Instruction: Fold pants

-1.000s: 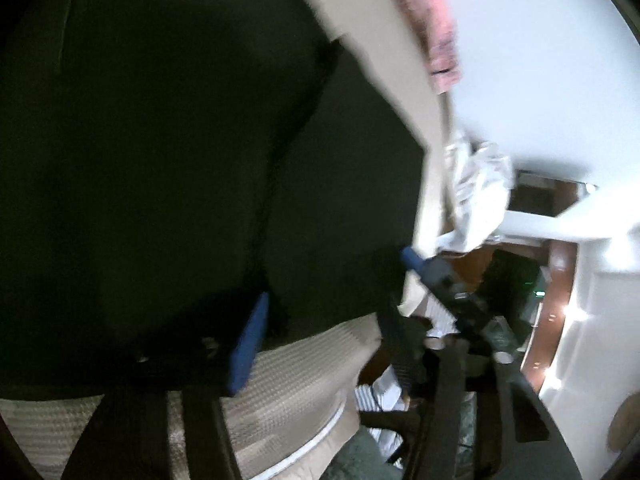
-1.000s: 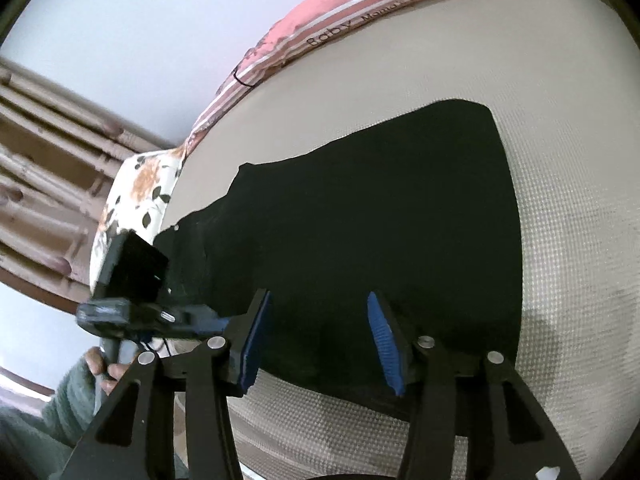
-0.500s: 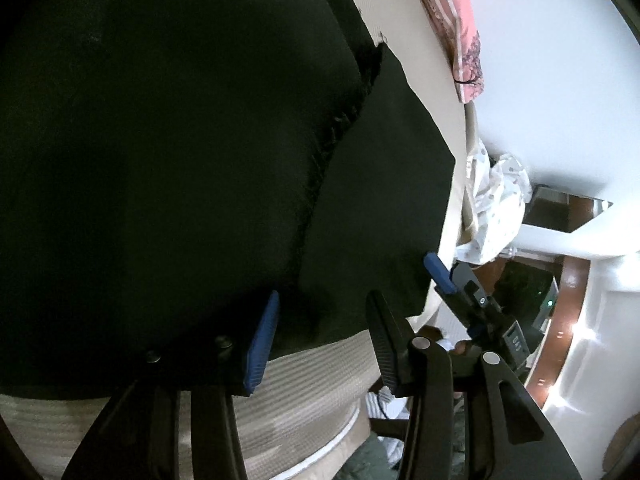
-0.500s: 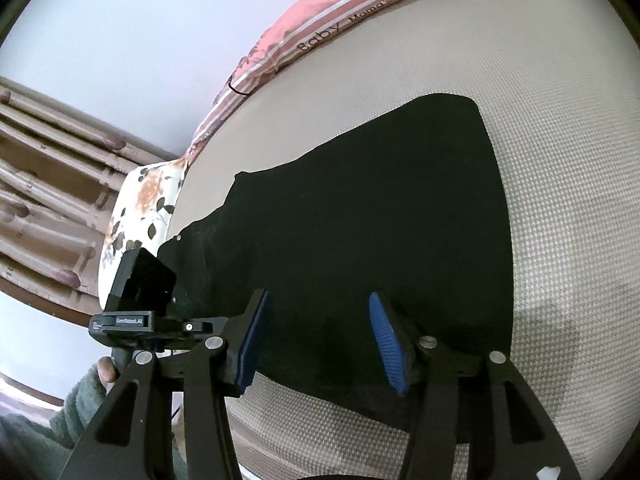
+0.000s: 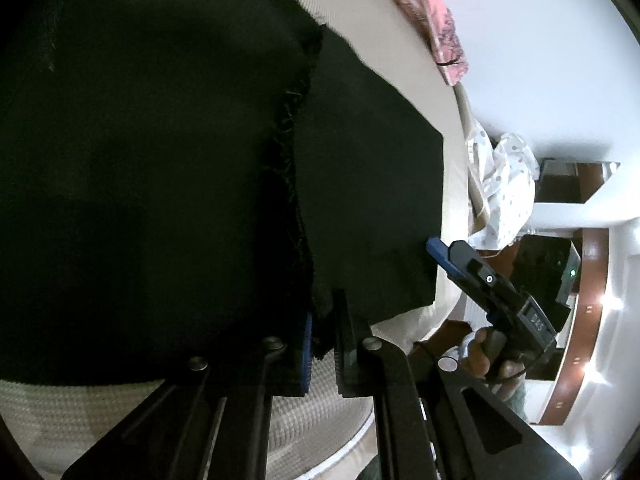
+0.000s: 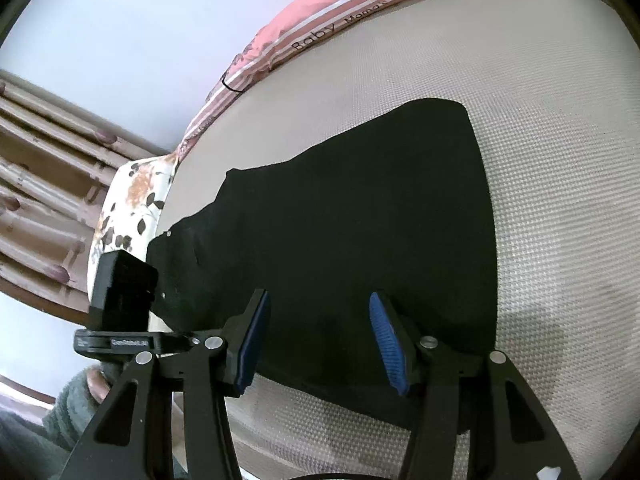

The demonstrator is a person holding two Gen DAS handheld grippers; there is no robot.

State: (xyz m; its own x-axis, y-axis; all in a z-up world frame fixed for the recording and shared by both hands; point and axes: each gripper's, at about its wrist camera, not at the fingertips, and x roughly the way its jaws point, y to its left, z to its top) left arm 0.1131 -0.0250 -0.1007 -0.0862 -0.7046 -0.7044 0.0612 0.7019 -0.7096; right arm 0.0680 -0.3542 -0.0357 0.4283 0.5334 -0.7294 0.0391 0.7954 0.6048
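Black pants (image 6: 360,208) lie spread flat on a beige mattress (image 6: 560,160). In the left wrist view the pants (image 5: 160,160) fill most of the frame, with a raw seam edge running down the middle. My left gripper (image 5: 322,344) is shut on the near edge of the pants at that seam. My right gripper (image 6: 320,340) is open, its blue pads hovering over the near edge of the pants without touching. The right gripper also shows in the left wrist view (image 5: 440,254), at the pants' right edge.
A pink striped blanket (image 6: 360,24) lies along the far edge of the mattress. A floral pillow (image 6: 128,208) sits at the left by a wooden headboard (image 6: 40,160). White spotted cloth (image 5: 504,192) hangs beside the mattress. The mattress's near edge (image 5: 320,440) is close below.
My left gripper has closed from open onto the pants' edge at the seam. My right gripper has stayed open and barely shifted.
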